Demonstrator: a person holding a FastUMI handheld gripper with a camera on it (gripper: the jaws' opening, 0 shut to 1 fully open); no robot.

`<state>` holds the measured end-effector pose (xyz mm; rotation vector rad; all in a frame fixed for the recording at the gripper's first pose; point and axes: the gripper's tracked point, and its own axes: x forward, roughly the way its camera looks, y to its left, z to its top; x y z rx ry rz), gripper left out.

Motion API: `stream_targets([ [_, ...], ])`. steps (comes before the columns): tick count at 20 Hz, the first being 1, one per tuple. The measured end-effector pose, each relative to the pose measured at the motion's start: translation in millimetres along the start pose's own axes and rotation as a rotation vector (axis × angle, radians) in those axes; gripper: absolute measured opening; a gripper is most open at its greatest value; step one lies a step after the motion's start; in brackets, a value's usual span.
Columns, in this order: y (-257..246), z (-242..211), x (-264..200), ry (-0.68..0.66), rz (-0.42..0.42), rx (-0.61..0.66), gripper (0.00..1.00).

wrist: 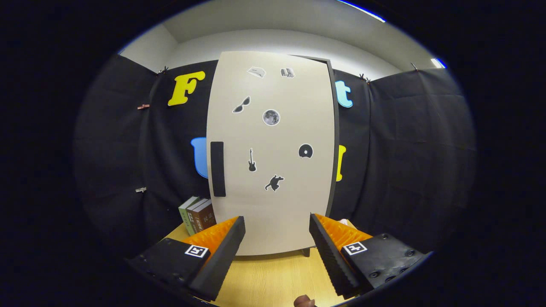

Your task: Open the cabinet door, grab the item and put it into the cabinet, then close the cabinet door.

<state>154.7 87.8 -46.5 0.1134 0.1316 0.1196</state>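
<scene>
While we are looking along the table (273,277), some books (198,216) are standing upright at the left, just beside the cabinet door (273,170). This door is closed, with a dark handle (217,169) near its left edge and stickers on its front. Our gripper (277,230) is staying wide open before it, holding nothing.

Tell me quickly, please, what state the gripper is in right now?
Gripper: open, holding nothing, fingers spread just ahead of the closed cabinet door.
</scene>
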Motion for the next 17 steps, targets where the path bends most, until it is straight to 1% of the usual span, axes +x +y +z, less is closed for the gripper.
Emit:
stream_targets([
  [17, -0.3, -3.0, 1.6, 0.01, 0.002, -0.006, 0.98],
])
